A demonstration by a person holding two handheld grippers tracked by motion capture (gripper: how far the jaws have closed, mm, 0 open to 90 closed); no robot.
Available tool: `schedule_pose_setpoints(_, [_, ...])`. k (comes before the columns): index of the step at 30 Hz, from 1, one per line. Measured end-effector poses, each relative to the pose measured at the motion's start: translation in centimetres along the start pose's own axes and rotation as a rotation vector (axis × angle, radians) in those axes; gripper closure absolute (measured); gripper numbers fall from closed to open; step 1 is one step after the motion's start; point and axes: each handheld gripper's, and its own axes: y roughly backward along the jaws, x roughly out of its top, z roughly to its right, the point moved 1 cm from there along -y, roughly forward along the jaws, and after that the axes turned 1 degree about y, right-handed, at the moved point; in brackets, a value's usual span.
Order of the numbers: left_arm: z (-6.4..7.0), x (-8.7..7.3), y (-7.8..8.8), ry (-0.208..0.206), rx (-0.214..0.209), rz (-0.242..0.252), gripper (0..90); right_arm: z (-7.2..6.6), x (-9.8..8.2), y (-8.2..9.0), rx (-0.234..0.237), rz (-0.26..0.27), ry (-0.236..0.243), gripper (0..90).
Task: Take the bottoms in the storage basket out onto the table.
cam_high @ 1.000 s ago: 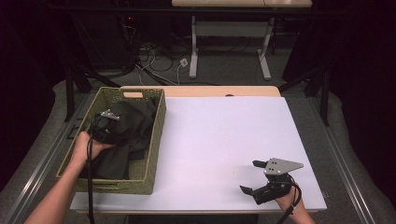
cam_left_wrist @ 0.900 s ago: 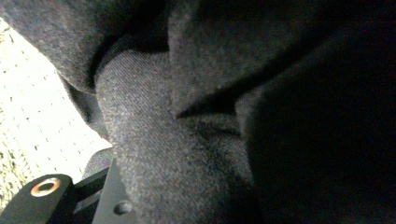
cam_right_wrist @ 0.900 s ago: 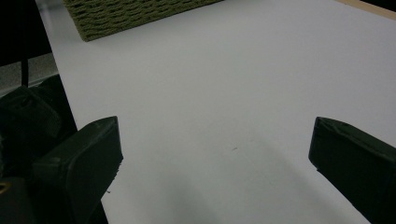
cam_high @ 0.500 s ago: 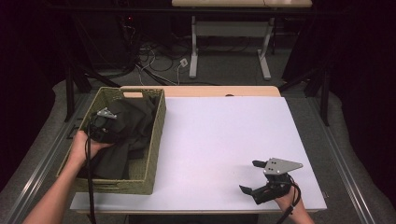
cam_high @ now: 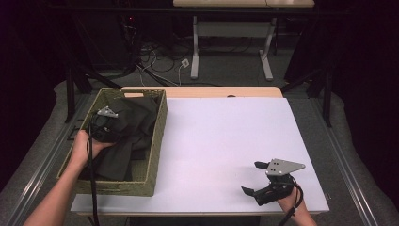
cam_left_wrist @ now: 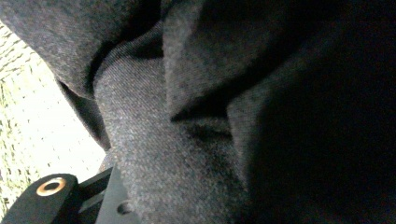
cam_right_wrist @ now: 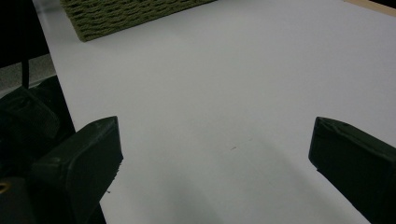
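The left gripper point(cam_high: 104, 126) was buried in the dark grey woven cloth point(cam_left_wrist: 196, 140), its grip unclear, inside the olive wicker basket point(cam_high: 155, 155) at the table's left, while the right gripper point(cam_high: 256, 181) rested gaping and empty near right; the cloth looked soft, limp and light, best pinched at a raised fold.

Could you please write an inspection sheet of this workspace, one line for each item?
Surface: white table top, bare in its middle.
Job's things: dark cloth bunched inside woven basket at table's left.
Clutter: nothing seen.
Grippers: left gripper down in the cloth, jaw state unclear; right gripper open, empty, low over the near right corner.
Cables: one black cable trails from the left gripper; floor cables beyond the table.
Surroundings: dark room, second table's legs behind.
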Motion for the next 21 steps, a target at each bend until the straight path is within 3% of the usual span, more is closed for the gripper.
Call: schedule_pose_setpoints(21, [0.46,0.7,0.94,0.012,-0.023,0.058,60.1,0.2,-0.05,-0.01,0.002,0.001,0.004,2.4])
